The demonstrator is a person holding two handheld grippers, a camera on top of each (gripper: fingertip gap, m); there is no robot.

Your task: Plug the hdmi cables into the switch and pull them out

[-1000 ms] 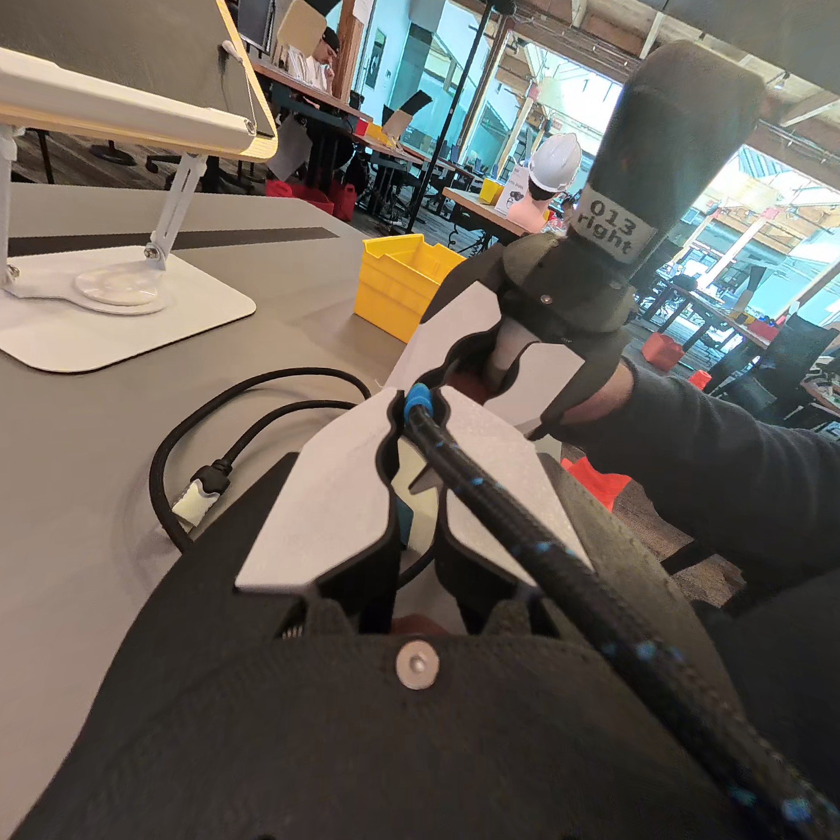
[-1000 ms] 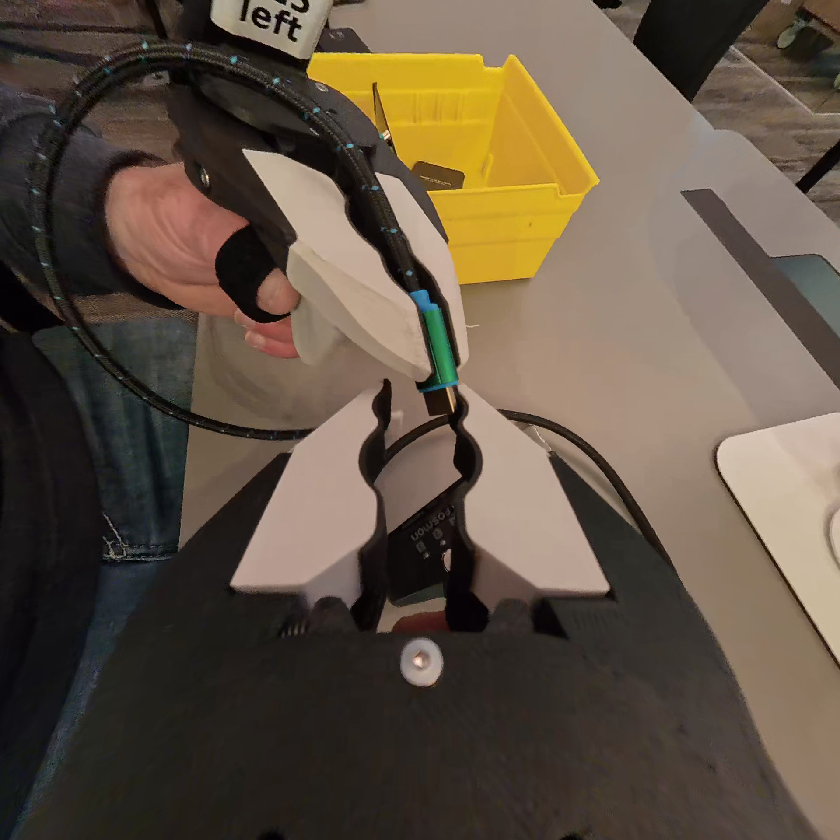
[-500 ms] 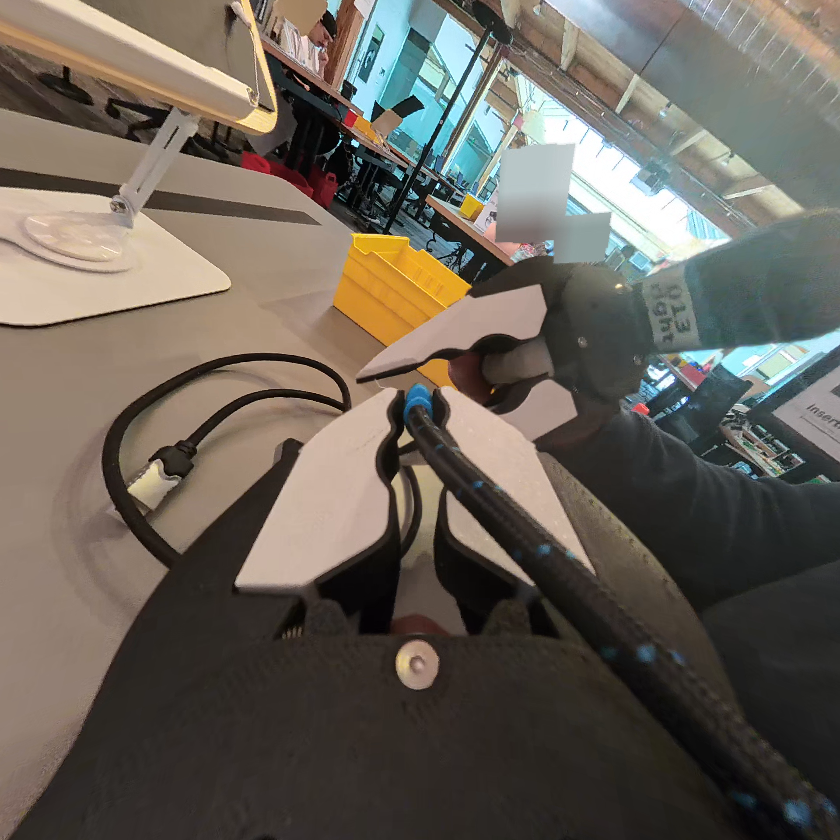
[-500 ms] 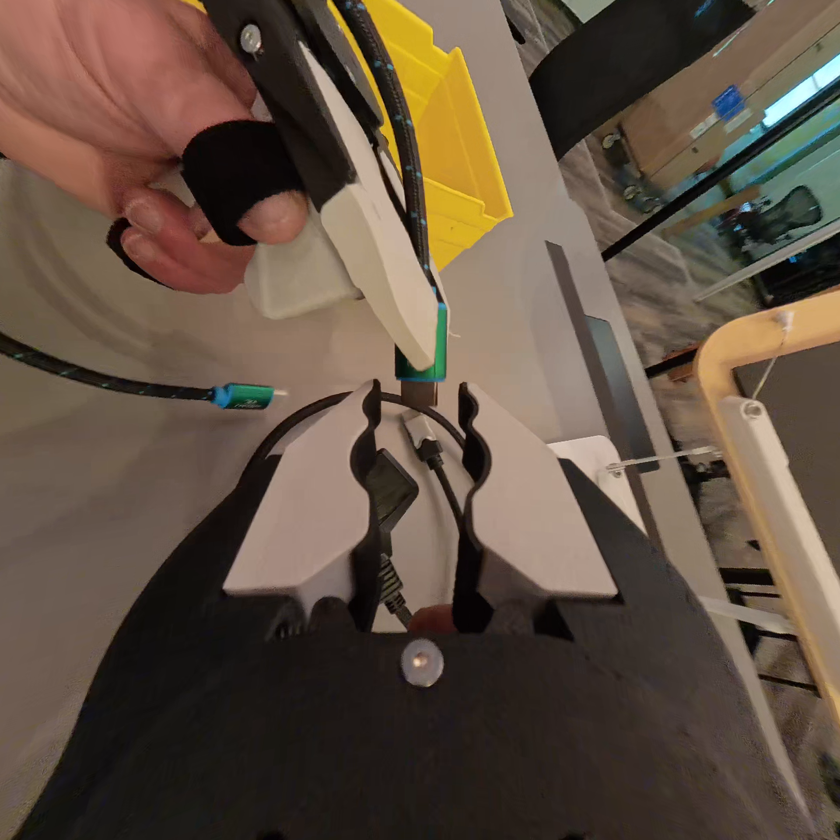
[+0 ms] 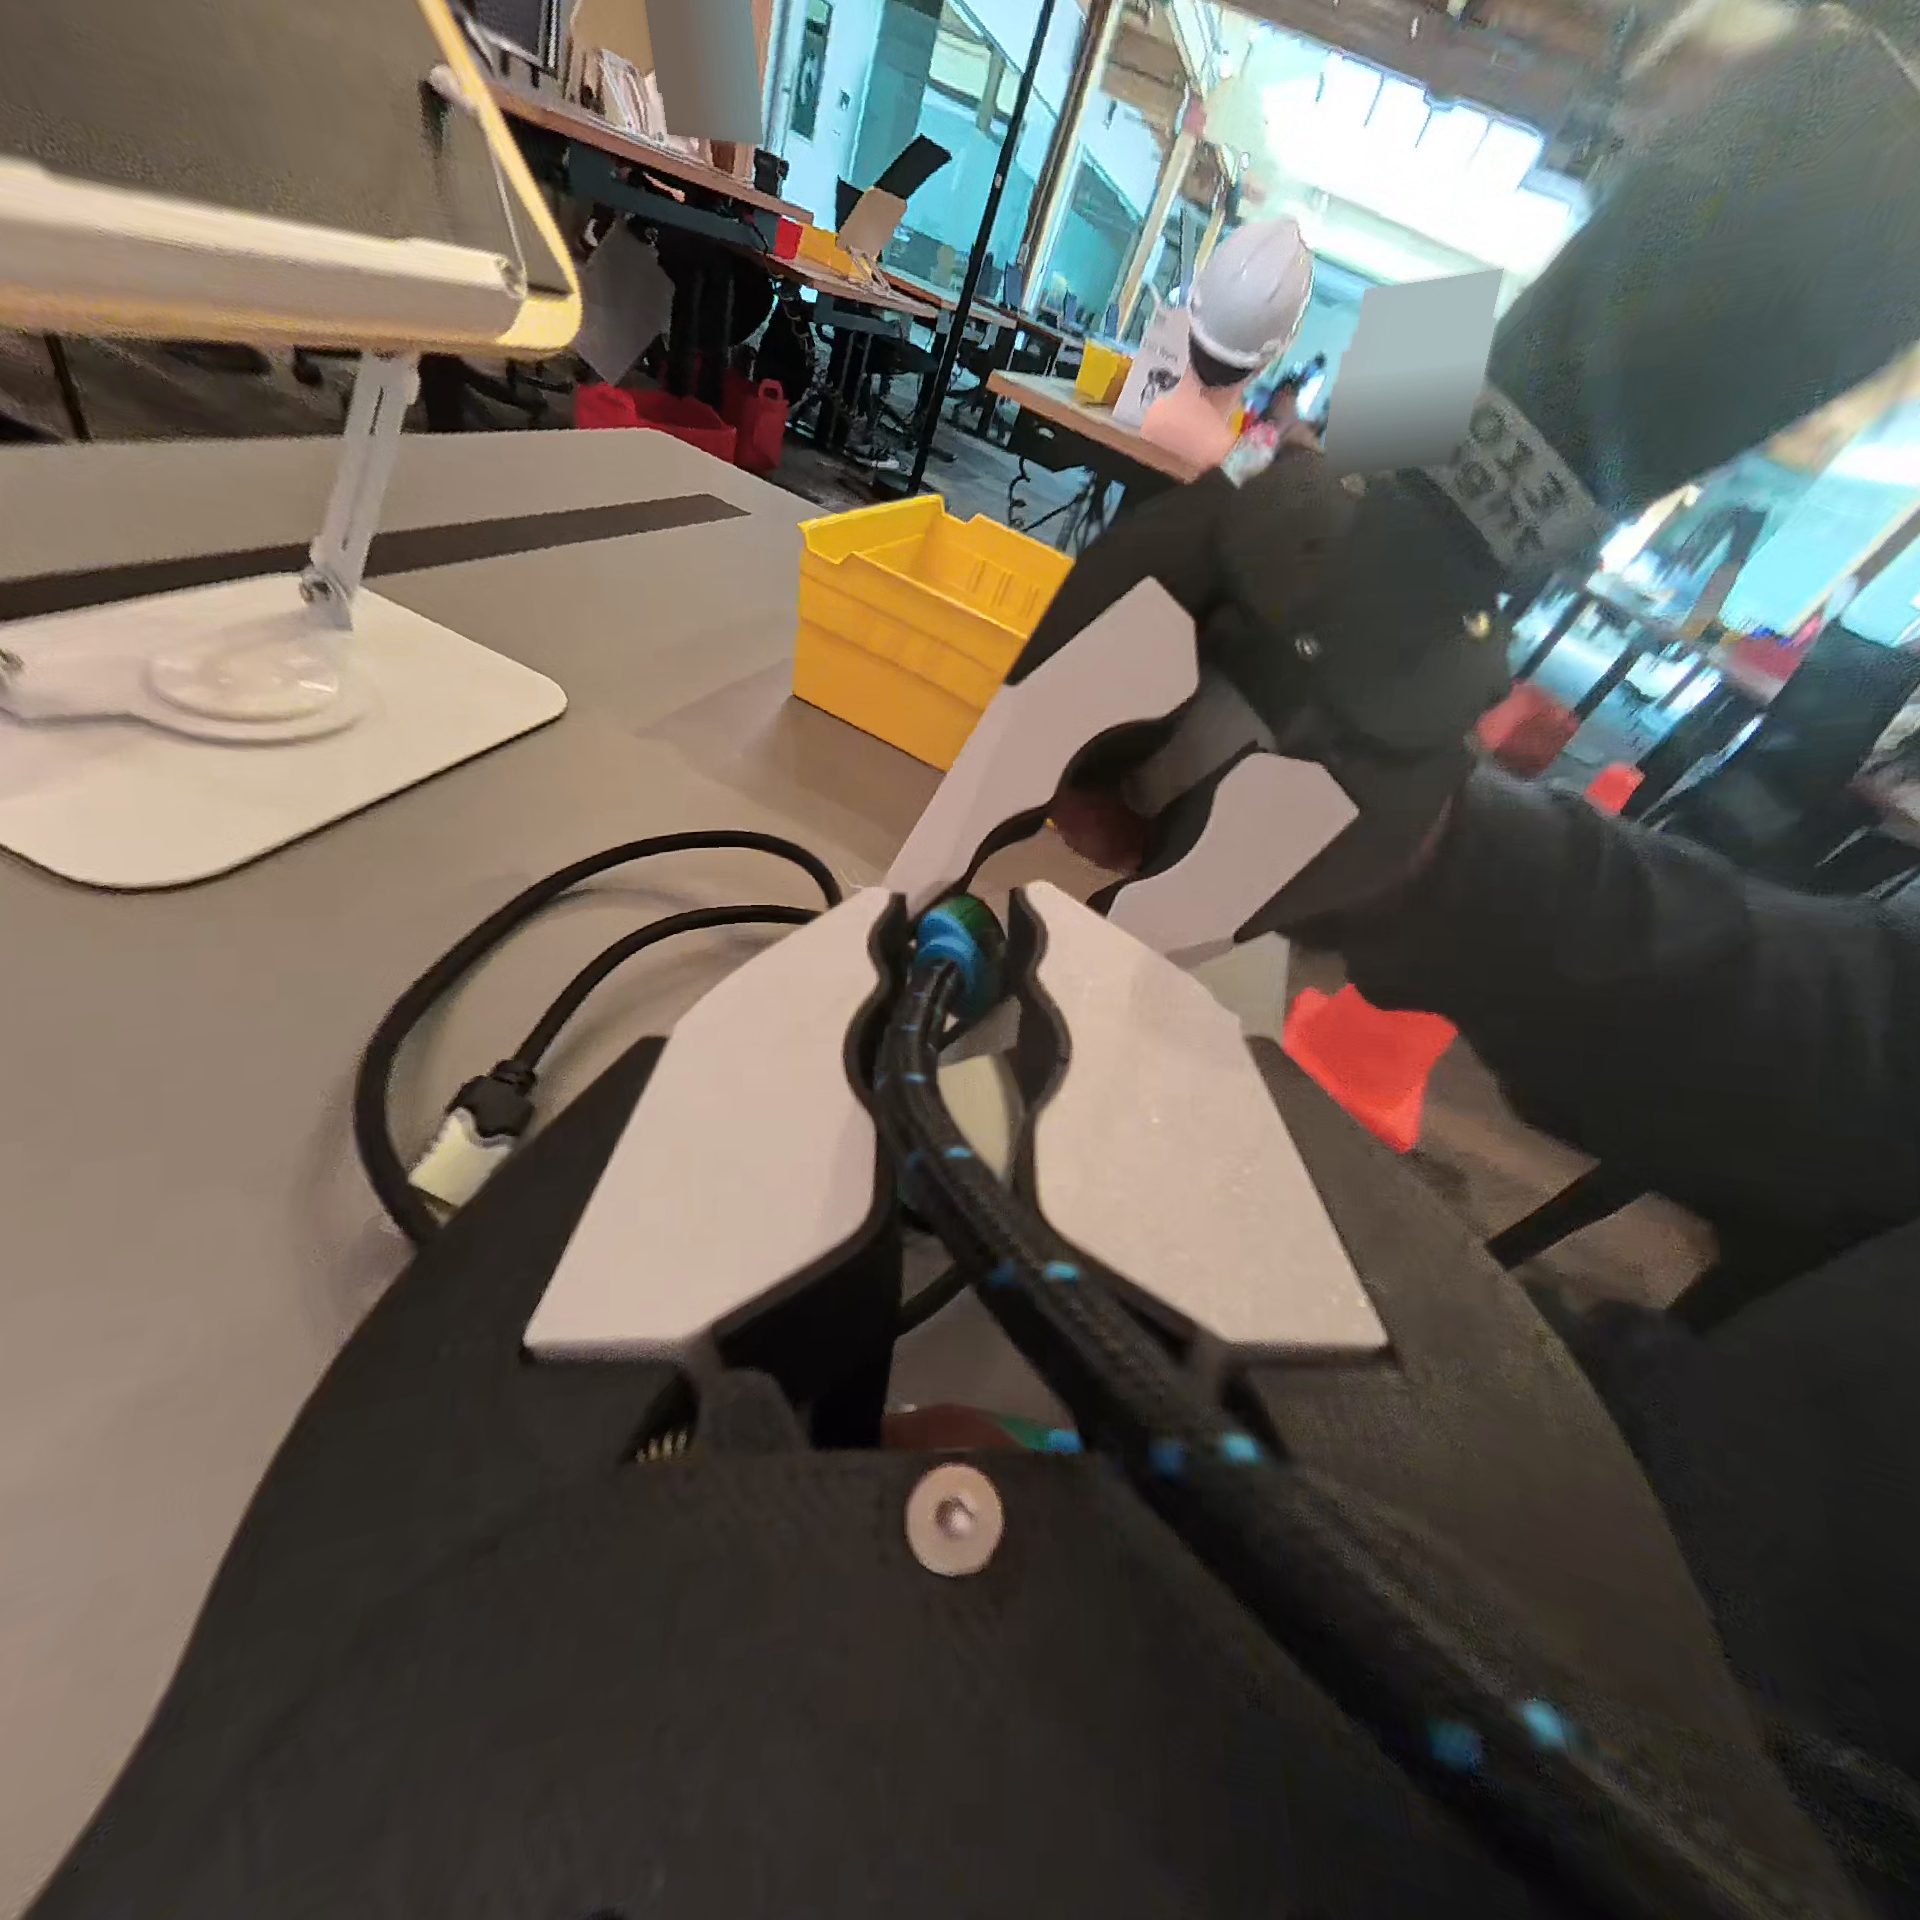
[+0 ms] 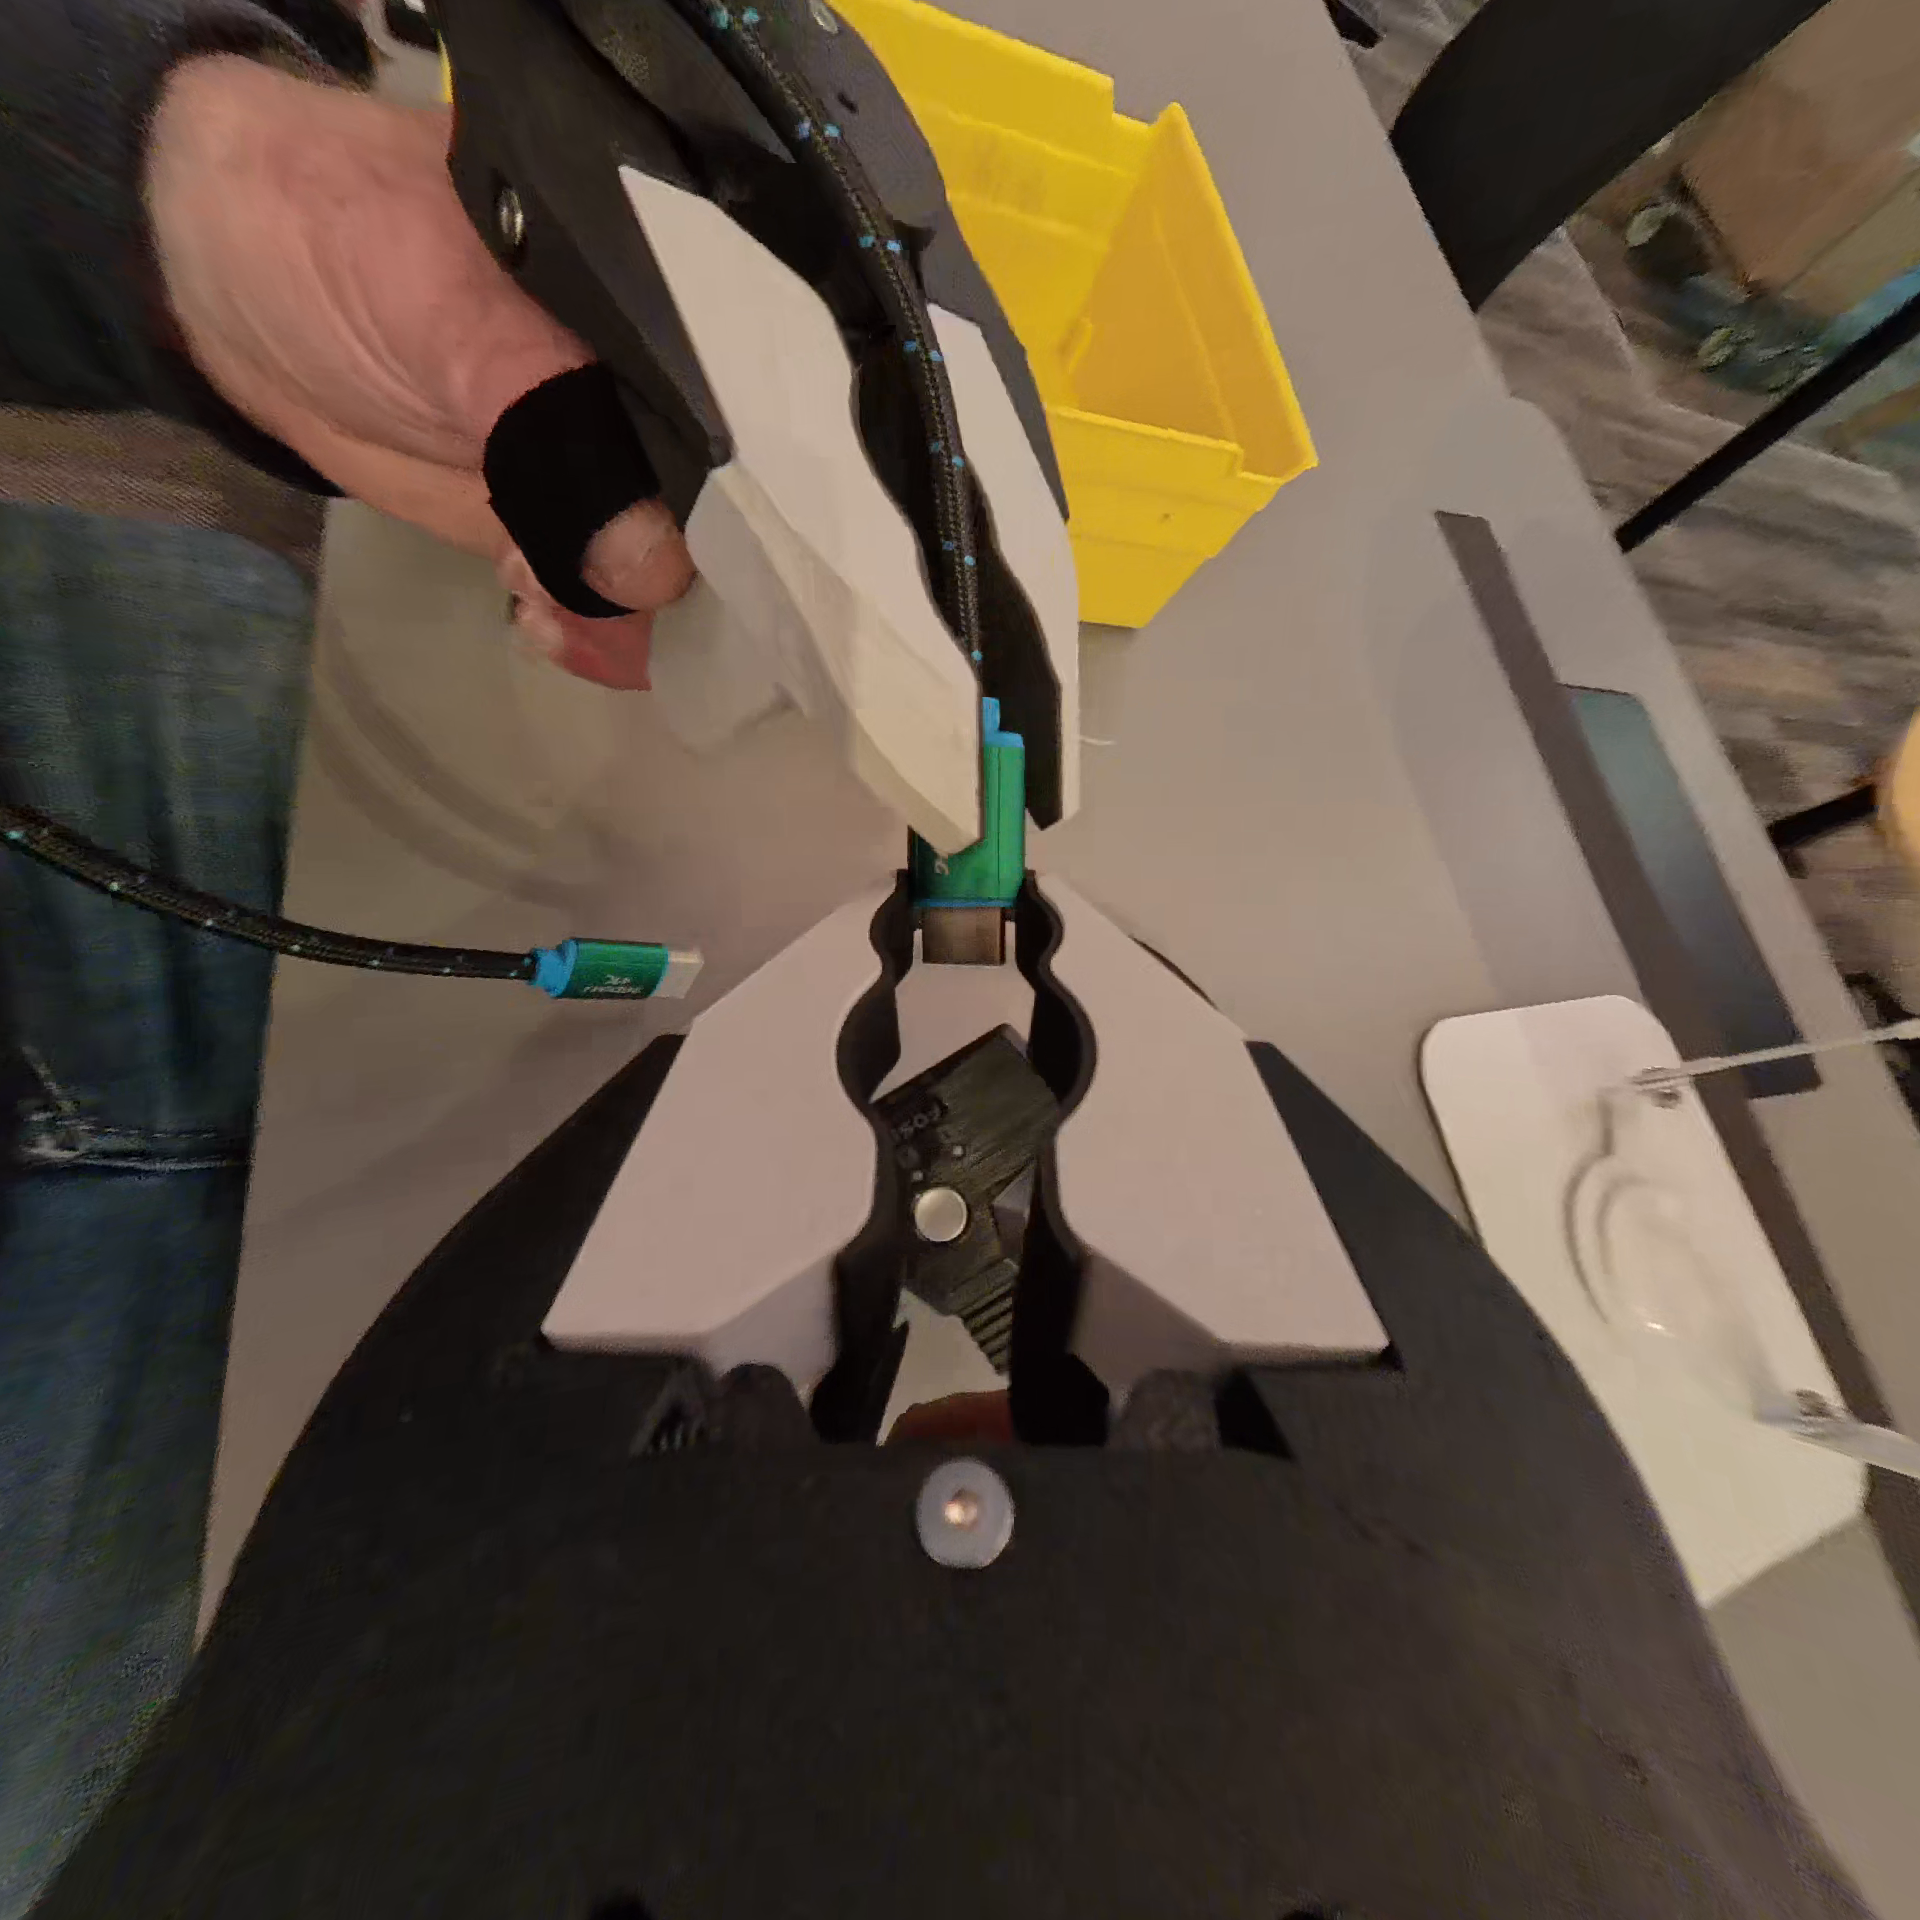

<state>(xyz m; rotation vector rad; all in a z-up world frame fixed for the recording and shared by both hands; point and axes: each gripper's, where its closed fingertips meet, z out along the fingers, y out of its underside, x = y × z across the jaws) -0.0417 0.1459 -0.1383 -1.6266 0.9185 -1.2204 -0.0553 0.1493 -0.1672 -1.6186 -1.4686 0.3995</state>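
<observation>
While the left hand-held gripper clamps the green HDMI plug, its metal tip sits between the right hand-held gripper fingertips, which grip the black switch above the table

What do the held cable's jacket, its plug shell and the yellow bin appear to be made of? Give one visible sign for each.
Cable jacket: woven fabric braid, matte; black weave with blue flecks. Plug shell: probably anodised metal; smooth green satin sheen. Yellow bin: moulded plastic; uniform colour, ribbed walls.
</observation>
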